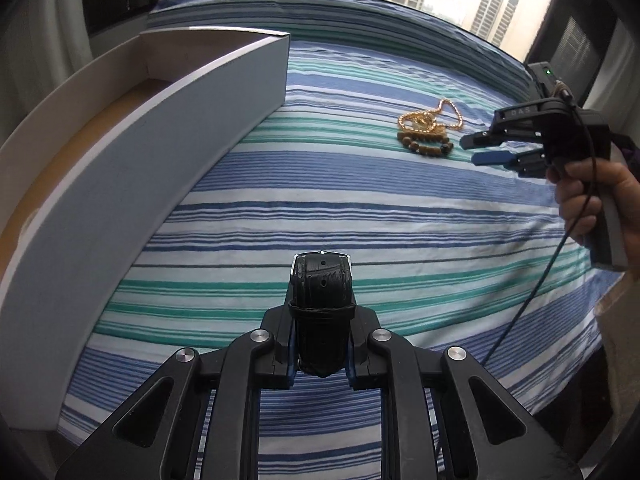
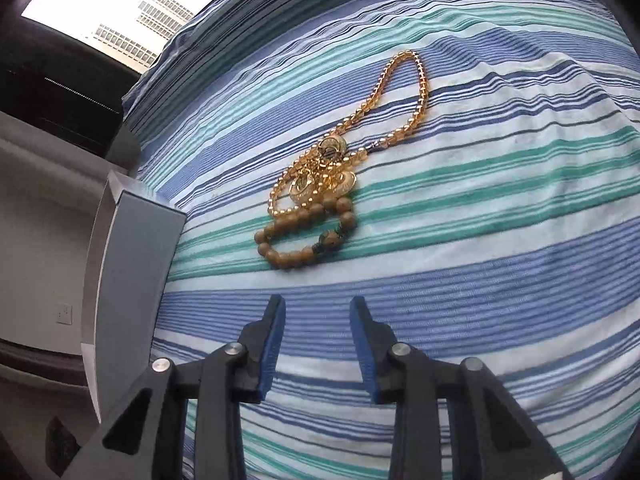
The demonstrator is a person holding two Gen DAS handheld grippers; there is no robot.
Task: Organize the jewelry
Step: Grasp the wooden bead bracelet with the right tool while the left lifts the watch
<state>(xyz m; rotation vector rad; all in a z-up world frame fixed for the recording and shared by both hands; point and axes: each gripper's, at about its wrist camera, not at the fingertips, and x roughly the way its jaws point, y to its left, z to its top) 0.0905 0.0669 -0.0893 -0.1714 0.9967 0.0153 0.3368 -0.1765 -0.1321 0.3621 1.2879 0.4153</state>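
Note:
My left gripper [image 1: 322,320] is shut on a black leather watch strap [image 1: 322,292] that stands up between its jaws, above the striped bedsheet. A white open box [image 1: 168,128] lies to its left. Further off on the sheet lies a heap of jewelry [image 1: 428,130]: a gold bead necklace [image 2: 400,80], gold discs [image 2: 324,176] and a brown wooden bead bracelet [image 2: 308,232]. My right gripper [image 2: 318,308] hovers just short of that heap, jaws apart with nothing between them. In the left wrist view the right gripper [image 1: 476,150] shows at the right, held by a hand [image 1: 592,204].
The blue, white and teal striped bedsheet [image 1: 360,208] covers the whole surface. The box corner [image 2: 128,260] stands left of the right gripper. A window with tall buildings lies beyond the bed. A black cable [image 1: 540,288] hangs from the right gripper.

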